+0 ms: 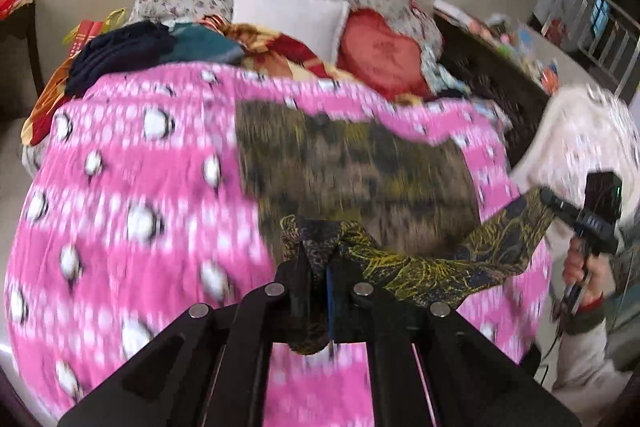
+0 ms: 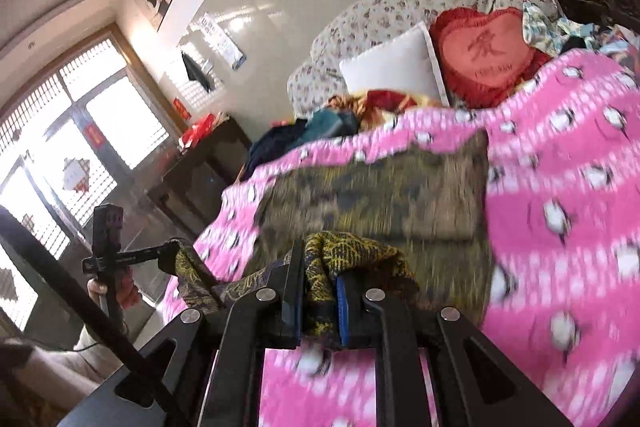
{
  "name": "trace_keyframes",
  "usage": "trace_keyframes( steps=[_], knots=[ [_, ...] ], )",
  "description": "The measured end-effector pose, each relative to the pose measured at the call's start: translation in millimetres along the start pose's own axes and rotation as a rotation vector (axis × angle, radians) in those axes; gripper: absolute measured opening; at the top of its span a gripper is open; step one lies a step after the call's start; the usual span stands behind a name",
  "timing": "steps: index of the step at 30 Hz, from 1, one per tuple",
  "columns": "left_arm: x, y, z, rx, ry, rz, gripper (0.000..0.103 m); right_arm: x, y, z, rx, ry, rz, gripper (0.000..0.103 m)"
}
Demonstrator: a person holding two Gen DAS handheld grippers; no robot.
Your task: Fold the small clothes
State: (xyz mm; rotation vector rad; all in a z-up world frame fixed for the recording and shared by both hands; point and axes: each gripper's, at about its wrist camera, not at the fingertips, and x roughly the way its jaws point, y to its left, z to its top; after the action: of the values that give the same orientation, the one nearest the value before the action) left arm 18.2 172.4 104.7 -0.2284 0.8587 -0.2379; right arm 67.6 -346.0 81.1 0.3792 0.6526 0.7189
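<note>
Both grippers, left (image 1: pixel 316 267) and right (image 2: pixel 320 267), pinch the patterned cloth's (image 1: pixel 352 179) near edge. It looks taut between them, though blur hides detail. The thin fabric could slip free and crumple on the pink blanket (image 1: pixel 132 187).

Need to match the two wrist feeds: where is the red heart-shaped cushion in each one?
Left wrist: red heart cushion sits upper centre-right, just right of the white pillow.
Right wrist: the cushion is upper right, again right of the white pillow.
Shared landmark: the pink blanket lies below both.
</note>
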Motion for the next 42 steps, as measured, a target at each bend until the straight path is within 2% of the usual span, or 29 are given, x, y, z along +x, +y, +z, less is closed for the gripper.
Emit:
trace_keyframes(
  steps=[4, 6, 9, 10, 11, 12, 13, 15, 16, 17, 21, 23, 25, 28, 30, 33, 36, 39, 42],
  knots=[
    [42, 13, 54, -0.057, -0.005, 0.037, 0.005, 43, -33, 46, 0.064, -0.012, -0.051, 0.014],
    [76, 20, 85, -0.081, -0.012, 0.088, 0.005, 67, -58, 67, 0.126, -0.029, -0.055, 0.014],
    [131, 42, 116, -0.16, 0.036, 0.087, 0.008, 103, -100, 86, 0.239, -0.061, -0.148, 0.016],
    [145, 49, 121, -0.178, 0.052, 0.104, 0.011, 115, -113, 90, 0.263, -0.045, -0.207, 0.021],
    [156, 56, 123, -0.201, 0.067, 0.142, 0.022, 121, -121, 91, 0.271, -0.022, -0.26, 0.026],
    [163, 62, 124, -0.216, 0.079, 0.177, 0.035, 127, -126, 88, 0.263, 0.009, -0.303, 0.027],
    [163, 64, 122, -0.214, 0.073, 0.178, 0.04, 128, -124, 84, 0.241, 0.028, -0.313, 0.029],
    [154, 66, 117, -0.186, 0.037, 0.174, 0.058, 122, -110, 74, 0.157, 0.047, -0.348, 0.05],
    [147, 65, 113, -0.168, 0.019, 0.186, 0.062, 116, -100, 70, 0.109, 0.047, -0.372, 0.065],
    [141, 64, 109, -0.156, 0.008, 0.19, 0.066, 111, -90, 67, 0.067, 0.045, -0.37, 0.066],
    [119, 43, 92, -0.06, 0.01, 0.12, 0.071, 99, -58, 55, -0.013, 0.045, -0.281, 0.065],
    [120, 27, 82, -0.006, 0.021, 0.083, 0.077, 106, -41, 49, -0.061, 0.078, -0.197, 0.065],
    [133, 7, 72, 0.058, 0.068, 0.055, 0.077, 131, -31, 39, -0.082, 0.167, -0.154, 0.062],
    [161, -12, 68, 0.11, 0.13, 0.063, 0.077, 171, -31, 30, -0.125, 0.251, -0.195, 0.048],
    [181, -16, 76, 0.112, 0.144, 0.087, 0.077, 189, -38, 38, -0.113, 0.234, -0.222, 0.048],
    [206, -12, 100, 0.063, 0.142, 0.107, 0.077, 219, -50, 61, -0.106, 0.22, -0.268, 0.048],
    [224, 5, 124, -0.037, 0.117, 0.124, 0.077, 245, -66, 90, -0.11, 0.135, -0.395, 0.048],
    [226, 23, 137, -0.151, 0.084, 0.09, 0.077, 245, -85, 107, -0.023, 0.083, -0.467, 0.048],
    [206, 34, 131, -0.156, 0.038, 0.115, 0.077, 223, -82, 104, -0.012, 0.062, -0.433, 0.064]
  ],
)
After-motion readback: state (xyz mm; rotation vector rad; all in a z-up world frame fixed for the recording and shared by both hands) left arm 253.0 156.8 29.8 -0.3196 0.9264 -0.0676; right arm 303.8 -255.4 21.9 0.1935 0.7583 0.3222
